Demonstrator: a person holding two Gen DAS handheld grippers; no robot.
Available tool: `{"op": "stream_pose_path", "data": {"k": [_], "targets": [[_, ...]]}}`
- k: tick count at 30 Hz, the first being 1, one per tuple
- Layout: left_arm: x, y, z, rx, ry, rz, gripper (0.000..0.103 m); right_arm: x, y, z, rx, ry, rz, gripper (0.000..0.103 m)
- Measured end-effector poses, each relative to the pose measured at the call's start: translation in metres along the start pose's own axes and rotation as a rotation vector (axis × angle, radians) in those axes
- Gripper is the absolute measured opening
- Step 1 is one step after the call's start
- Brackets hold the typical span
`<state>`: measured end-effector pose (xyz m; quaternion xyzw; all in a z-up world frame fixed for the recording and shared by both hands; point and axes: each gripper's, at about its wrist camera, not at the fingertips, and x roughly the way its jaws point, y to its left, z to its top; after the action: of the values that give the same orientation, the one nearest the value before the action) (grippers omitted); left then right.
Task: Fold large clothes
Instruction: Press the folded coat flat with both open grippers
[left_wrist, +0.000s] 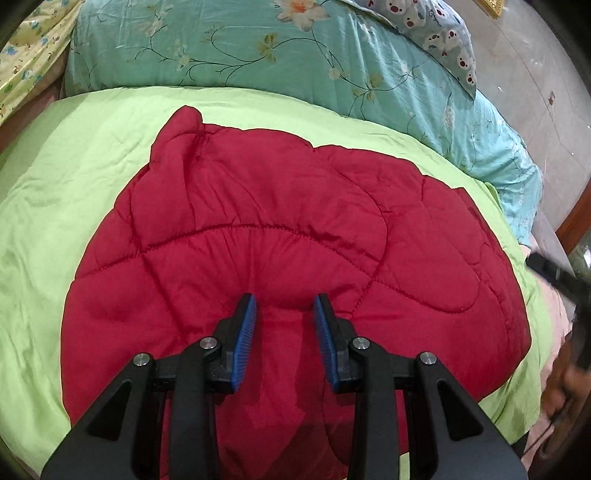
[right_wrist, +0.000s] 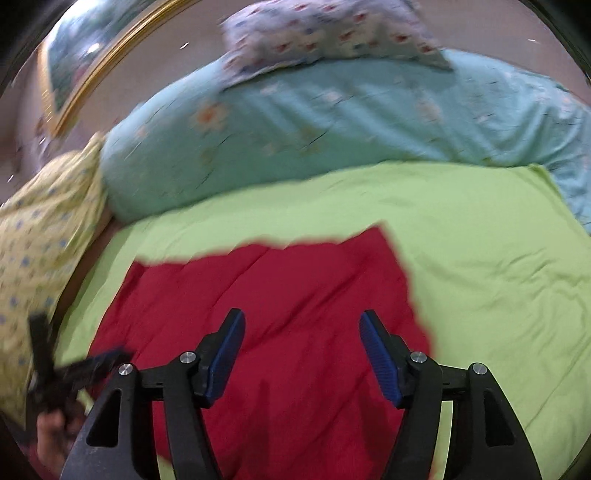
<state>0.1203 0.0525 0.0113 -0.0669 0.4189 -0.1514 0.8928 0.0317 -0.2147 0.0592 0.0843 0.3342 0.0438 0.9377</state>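
Left wrist view: red quilted garment (left_wrist: 280, 236) at 12 o'clock on green sheet (left_wrist: 74, 177), folded compact, maybe 1 fold left — left gripper (left_wrist: 284, 321) and right gripper (right_wrist: 301, 332) parted, empty.

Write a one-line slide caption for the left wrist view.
Left gripper over a folded red quilted garment lying on a green sheet, a teal floral duvet behind.

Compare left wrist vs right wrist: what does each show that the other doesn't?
Left wrist only: sharp quilting seams on the red padded garment, and tiled floor at right.
Right wrist only: a gold-framed picture on the wall; image is motion-blurred.
Both: the garment on the green sheet, teal floral bedding, and each view's own open gripper, left gripper, right gripper.
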Motion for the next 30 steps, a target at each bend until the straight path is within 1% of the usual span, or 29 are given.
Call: {"op": "stream_pose_path", "data": {"k": [2, 3, 4, 5, 6, 9, 15, 18, 19, 20, 22, 23, 24, 27, 28, 30], "targets": [[0.0, 0.001, -0.001, 0.008, -0.002, 0.0, 0.03, 0.009, 0.016, -0.016, -0.03, 0.038, 0.02, 0.066], [0.0, 0.001, -0.001, 0.01, -0.002, -0.002, 0.03, 0.015, 0.019, -0.02, -0.043, 0.051, 0.013, 0.066], [0.0, 0.003, -0.002, 0.011, -0.005, -0.006, 0.03, 0.023, 0.021, -0.026, -0.053, 0.072, -0.021, 0.066], [0.0, 0.003, -0.003, 0.011, -0.007, -0.012, 0.03, 0.034, 0.018, -0.032, -0.058, 0.106, -0.088, 0.066], [0.0, 0.005, -0.004, 0.011, -0.008, -0.018, 0.03, 0.041, 0.015, -0.036, -0.054, 0.121, -0.121, 0.066], [0.002, 0.005, -0.009, 0.012, -0.013, -0.023, 0.03, 0.05, -0.005, -0.047, 0.005, 0.108, -0.084, 0.065], [0.0, 0.006, -0.013, 0.01, -0.021, -0.016, 0.03, 0.049, -0.003, -0.056, 0.011, 0.076, -0.097, 0.065], [-0.01, 0.002, -0.018, 0.008, -0.027, -0.002, 0.032, 0.048, -0.007, -0.057, 0.022, 0.072, -0.089, 0.065], [-0.016, -0.001, -0.022, 0.021, -0.034, 0.011, 0.035, 0.048, -0.007, -0.059, 0.021, 0.07, -0.087, 0.065], [-0.02, -0.005, -0.024, 0.032, -0.039, 0.019, 0.04, 0.048, -0.007, -0.06, 0.022, 0.069, -0.086, 0.065], [-0.029, -0.014, -0.028, 0.062, -0.049, 0.039, 0.047, 0.048, -0.008, -0.06, 0.025, 0.066, -0.085, 0.065], [-0.032, -0.018, -0.029, 0.074, -0.052, 0.043, 0.049, 0.048, -0.008, -0.06, 0.025, 0.064, -0.086, 0.065], [-0.035, -0.021, -0.029, 0.083, -0.052, 0.044, 0.052, 0.049, -0.007, -0.059, 0.024, 0.064, -0.086, 0.065], [-0.039, -0.034, -0.031, 0.099, -0.041, 0.009, 0.053, 0.049, -0.007, -0.06, 0.023, 0.06, -0.086, 0.065], [-0.038, -0.038, -0.031, 0.103, -0.033, 0.001, 0.055, 0.049, -0.008, -0.06, 0.022, 0.06, -0.085, 0.065], [-0.034, -0.048, -0.034, 0.12, -0.011, 0.016, 0.063, 0.049, -0.008, -0.061, 0.023, 0.058, -0.082, 0.065]]}}
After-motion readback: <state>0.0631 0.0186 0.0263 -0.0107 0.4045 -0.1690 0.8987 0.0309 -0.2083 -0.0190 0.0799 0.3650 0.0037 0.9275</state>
